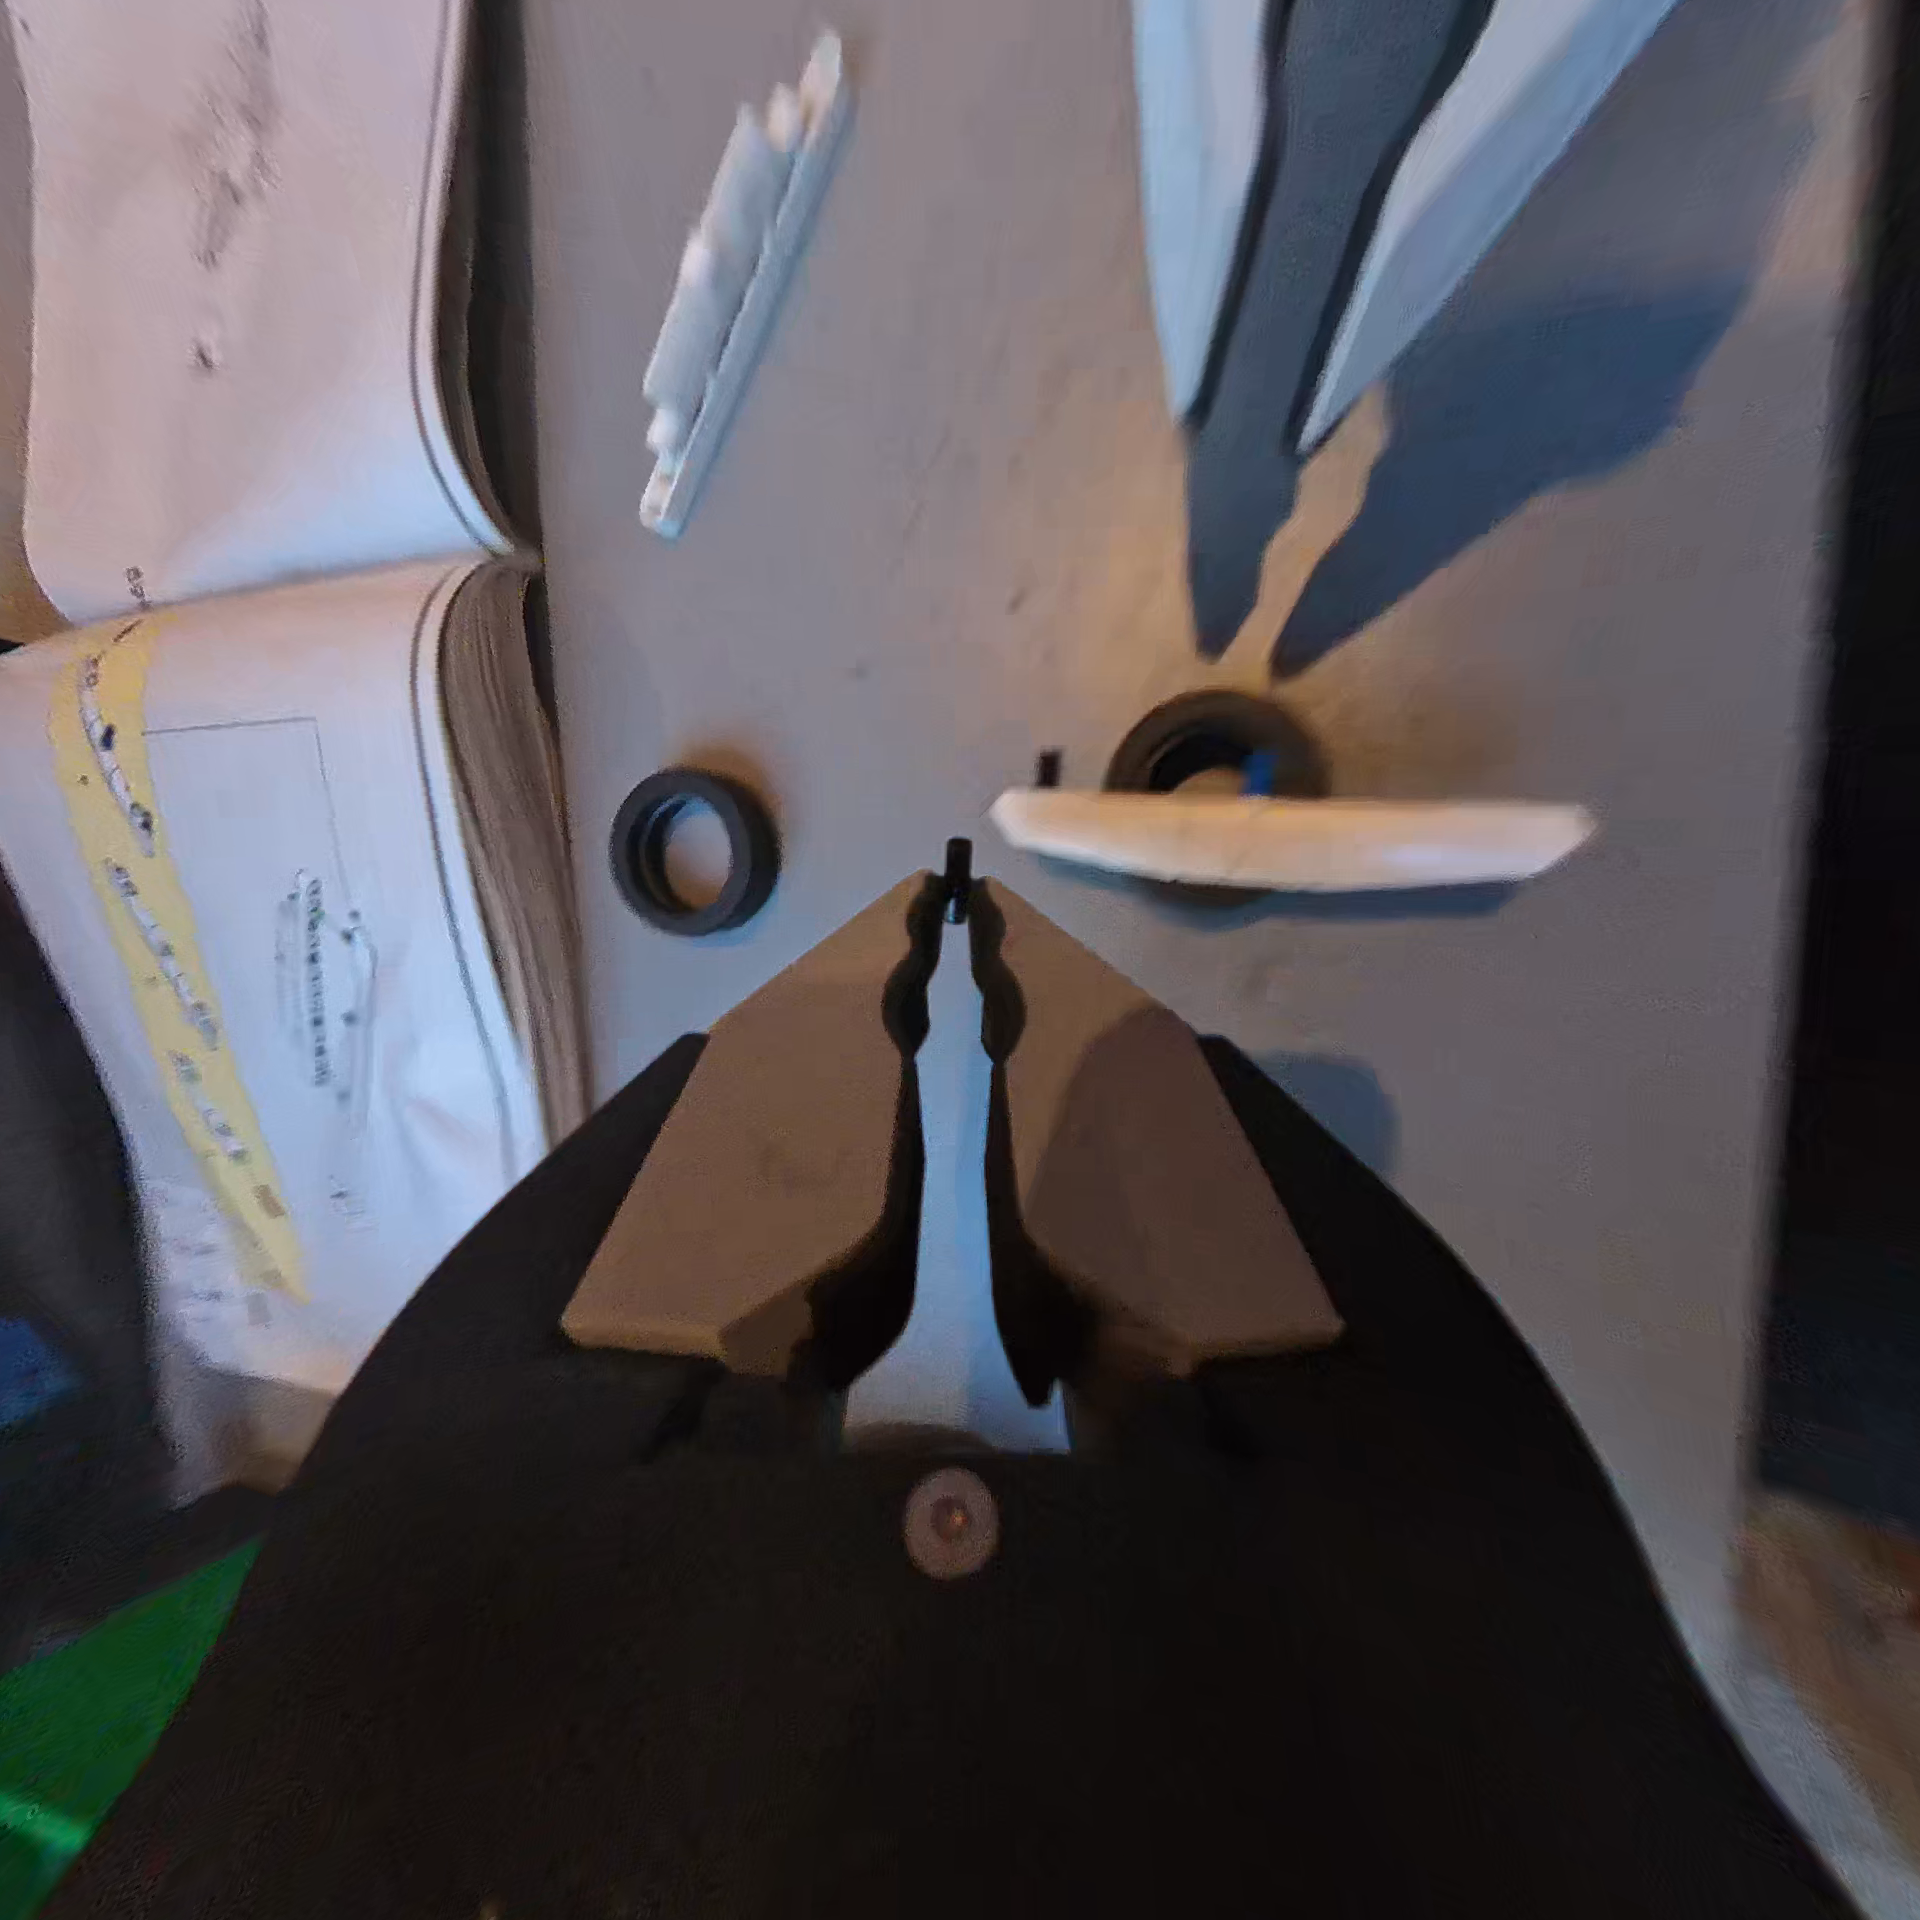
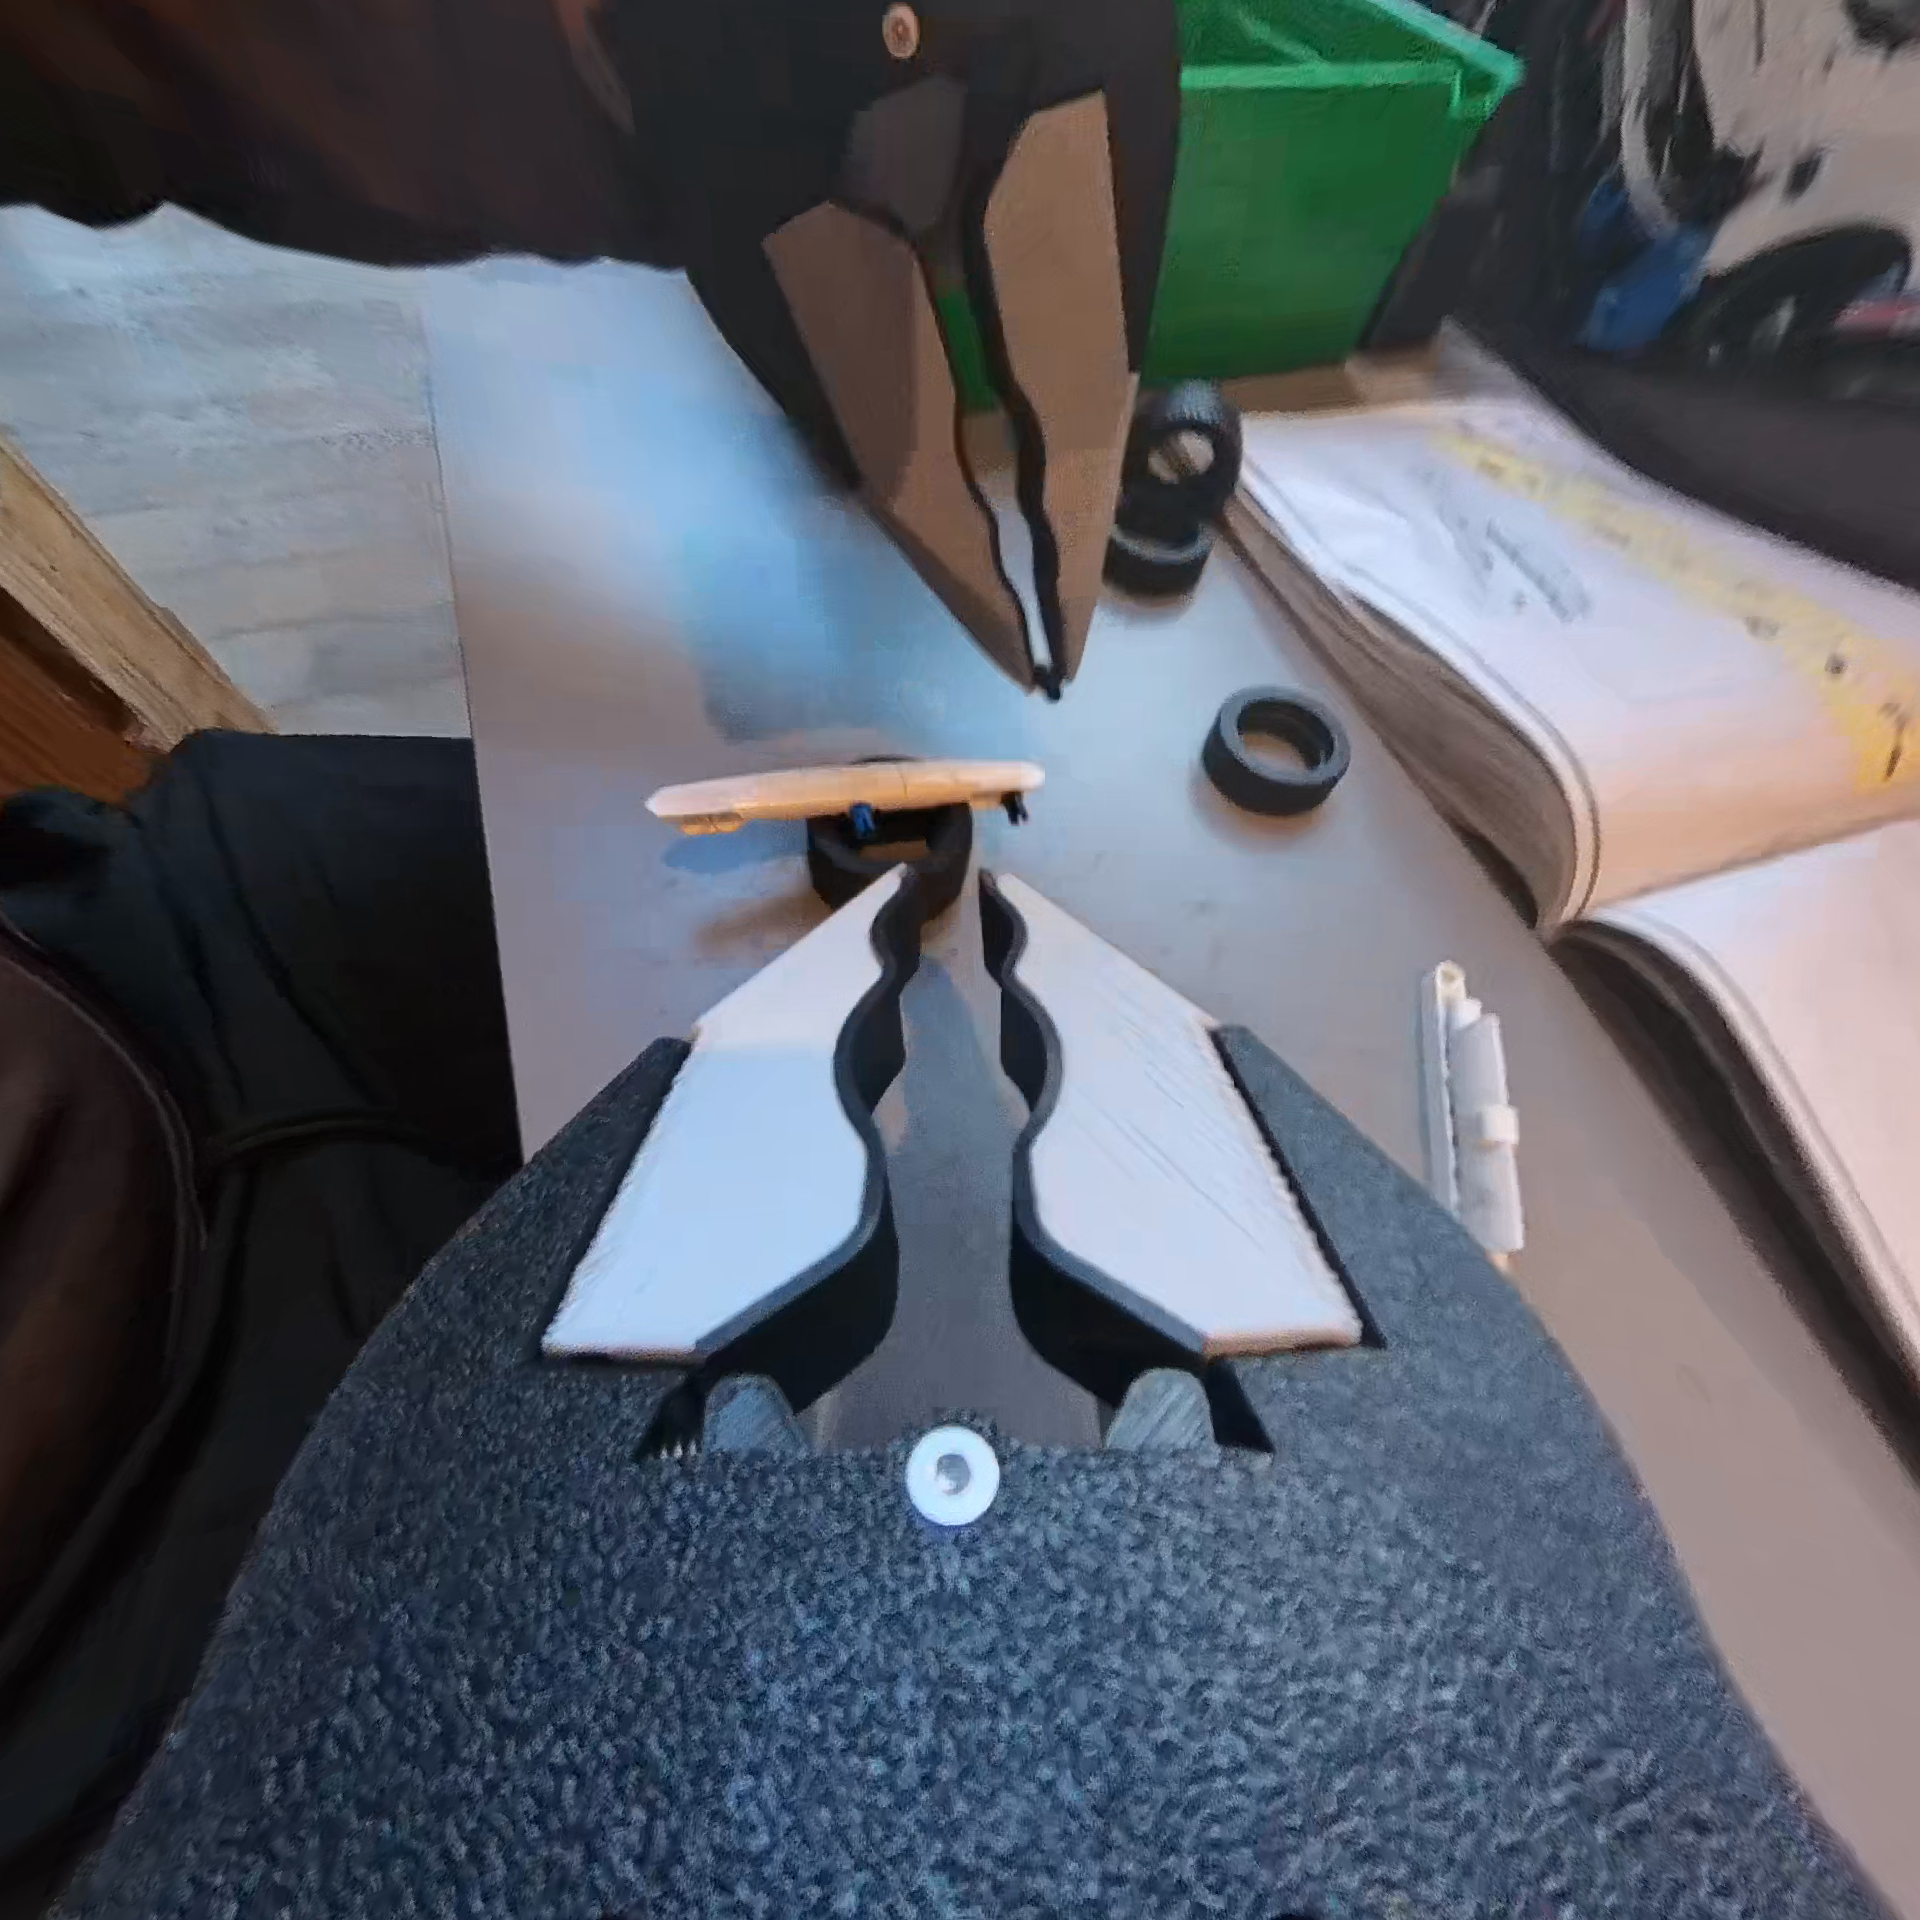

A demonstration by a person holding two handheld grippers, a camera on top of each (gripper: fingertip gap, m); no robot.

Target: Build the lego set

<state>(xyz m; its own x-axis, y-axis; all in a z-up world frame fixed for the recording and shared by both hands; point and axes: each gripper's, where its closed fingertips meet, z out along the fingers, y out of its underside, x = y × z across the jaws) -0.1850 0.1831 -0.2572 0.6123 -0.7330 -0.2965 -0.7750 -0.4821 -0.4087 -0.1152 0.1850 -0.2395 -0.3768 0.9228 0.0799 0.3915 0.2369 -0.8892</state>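
My left gripper [image 1: 957, 902] is shut on a small black pin [image 1: 957, 868] that sticks out past its tips, just above the table. In the right wrist view the left gripper [image 2: 1047, 681] shows the same pin [image 2: 1051, 688] at its tips. A white curved panel [image 1: 1288, 844] rests on a black tyre [image 1: 1216, 740], just right of the pin. The panel carries a blue pin [image 1: 1260, 774] and a black pin [image 1: 1049, 767]. My right gripper [image 2: 940, 883] is open and empty, close in front of that tyre [image 2: 883, 857] and panel [image 2: 847, 788]. It also shows in the left wrist view [image 1: 1252, 431].
A loose black tyre [image 1: 694, 864] [image 2: 1276, 750] lies near the open instruction book [image 1: 260, 831] [image 2: 1558, 644]. A long white assembly [image 1: 748, 291] [image 2: 1470, 1112] lies on the table. Stacked tyres [image 2: 1174, 488] and a green bin [image 2: 1309, 187] stand behind. About 8 centimetres separates my left fingertips from my right.
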